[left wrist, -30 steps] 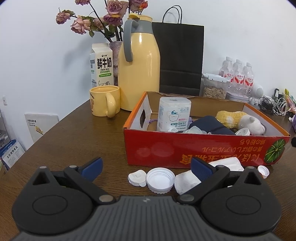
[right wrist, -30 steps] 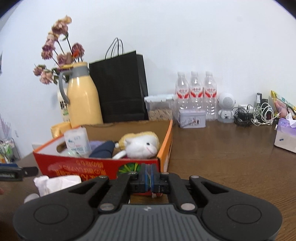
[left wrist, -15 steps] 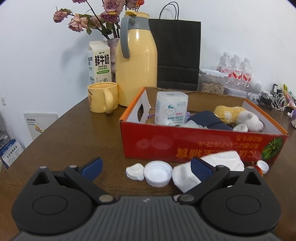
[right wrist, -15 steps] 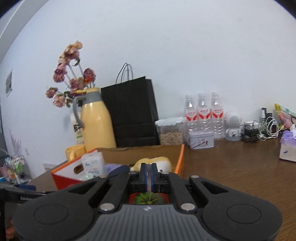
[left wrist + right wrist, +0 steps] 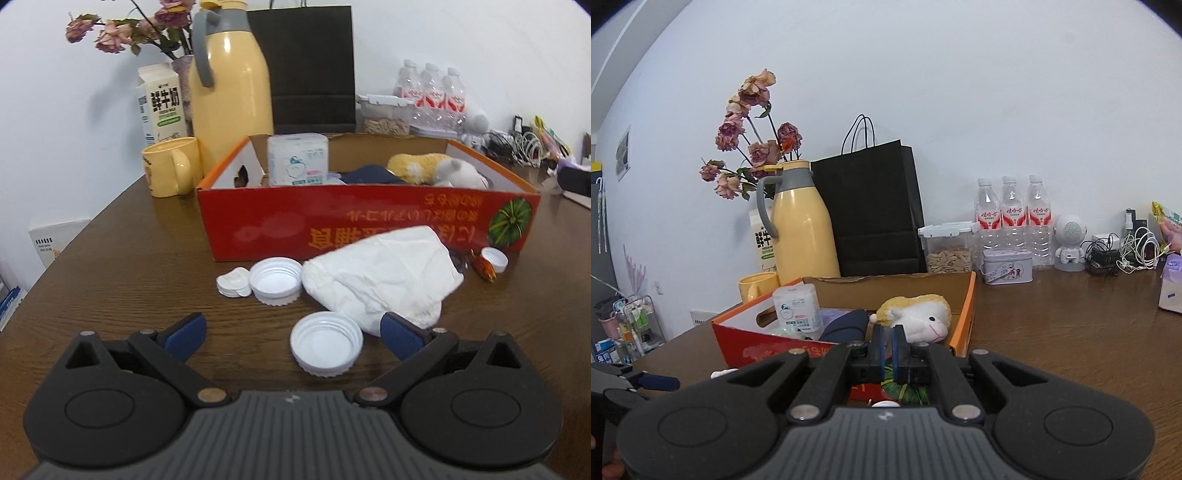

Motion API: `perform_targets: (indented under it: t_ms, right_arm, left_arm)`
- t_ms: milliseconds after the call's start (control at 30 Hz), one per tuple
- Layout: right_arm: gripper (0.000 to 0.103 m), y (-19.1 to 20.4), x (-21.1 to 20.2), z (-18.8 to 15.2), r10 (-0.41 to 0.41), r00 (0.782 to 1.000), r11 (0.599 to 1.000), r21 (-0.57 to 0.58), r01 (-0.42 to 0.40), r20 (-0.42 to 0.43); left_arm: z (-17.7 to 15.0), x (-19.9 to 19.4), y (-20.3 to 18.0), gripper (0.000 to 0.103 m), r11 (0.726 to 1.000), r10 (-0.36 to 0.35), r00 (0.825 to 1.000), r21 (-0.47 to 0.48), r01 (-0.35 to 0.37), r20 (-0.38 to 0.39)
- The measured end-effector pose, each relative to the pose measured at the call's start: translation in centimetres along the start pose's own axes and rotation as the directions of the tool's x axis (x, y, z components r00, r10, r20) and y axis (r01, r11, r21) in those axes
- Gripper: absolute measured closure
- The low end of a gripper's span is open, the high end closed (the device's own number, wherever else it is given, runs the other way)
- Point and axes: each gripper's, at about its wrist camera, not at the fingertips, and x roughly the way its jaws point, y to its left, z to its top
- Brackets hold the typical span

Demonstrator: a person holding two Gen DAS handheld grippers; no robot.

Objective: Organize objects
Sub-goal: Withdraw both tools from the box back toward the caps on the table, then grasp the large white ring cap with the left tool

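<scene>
A red cardboard box [image 5: 369, 225] sits on the brown table and holds a tissue pack [image 5: 297, 158], a dark pouch and a plush sheep [image 5: 439, 170]. In front of it lie a crumpled white tissue [image 5: 380, 277], two white lids [image 5: 275, 279] [image 5: 327, 343], a small white piece [image 5: 232, 282] and a small cap [image 5: 494, 258]. My left gripper [image 5: 291, 332] is open, low over the table, with the near lid between its fingers. My right gripper [image 5: 887, 349] is shut and empty, raised in front of the box [image 5: 775, 343].
A yellow thermos [image 5: 231, 81], yellow mug [image 5: 171, 166], milk carton [image 5: 160, 103], dried flowers and a black paper bag [image 5: 310, 62] stand behind the box. Water bottles [image 5: 1012, 218], a seed container, a tin, a small speaker and cables line the back right.
My left gripper has pulled back and lowered, so a second lid now lies between its fingers. My right gripper has risen and tilted up; it stays shut.
</scene>
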Motion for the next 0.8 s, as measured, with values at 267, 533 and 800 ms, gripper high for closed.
perform_targets:
  t_ms: [267,533,800]
  right_arm:
    - [0.100,0.4,0.1,-0.2,0.015,1.000,1.000,-0.011,-0.015,-0.011]
    - [0.100,0.7,0.3,-0.3,0.018,1.000,1.000,-0.019,-0.018,-0.022]
    - [0.100,1.1,0.3,0.2,0.027,1.000,0.999,-0.032,-0.028,-0.015]
  left_arm:
    - [-0.4,-0.3,-0.3,0.062,0.998,-0.069,0.998,0.007,0.069,-0.001]
    - [-0.2,-1.3,0.0,0.062,0.997,-0.076,0.995,-0.026,0.078,0.061]
    - [1.8,-2.9,0.1,0.062,0.996,-0.075,0.987,-0.029,0.080,0.143]
